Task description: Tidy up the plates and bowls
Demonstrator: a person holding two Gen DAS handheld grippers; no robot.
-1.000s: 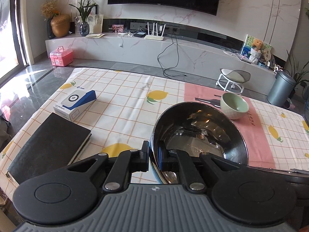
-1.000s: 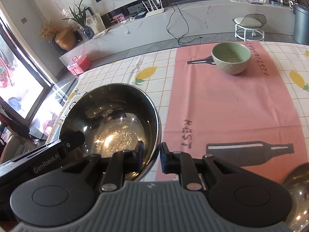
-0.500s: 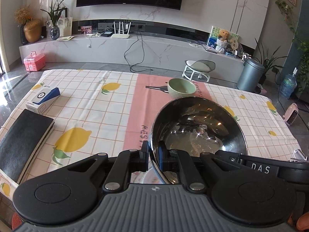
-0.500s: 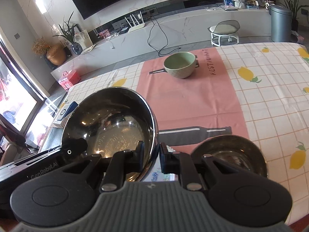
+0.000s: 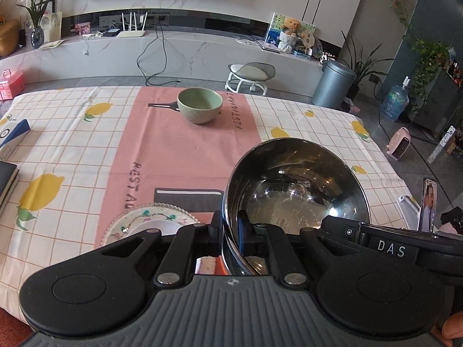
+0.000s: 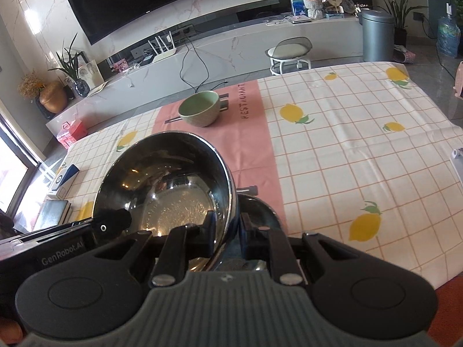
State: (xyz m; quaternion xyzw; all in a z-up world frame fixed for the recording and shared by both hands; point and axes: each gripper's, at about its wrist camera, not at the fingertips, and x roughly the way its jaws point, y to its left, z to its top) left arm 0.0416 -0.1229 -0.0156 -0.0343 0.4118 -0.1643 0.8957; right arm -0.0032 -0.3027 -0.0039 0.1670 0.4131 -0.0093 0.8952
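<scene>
Left gripper [image 5: 230, 231] and right gripper [image 6: 227, 228] each clamp opposite rims of the large steel bowl [image 5: 295, 190], carried above the table's near edge; a smaller steel bowl [image 6: 257, 208] sits directly beneath, right-side; patterned plate [image 5: 150, 219] lies beside it, left.

In the left wrist view, the large bowl [image 5: 295, 196] filled the lower right, the plate [image 5: 139, 222] sat lower left beside it, and the small bowl [image 5: 199, 105] stood upper centre on the table [image 5: 318, 127].
</scene>
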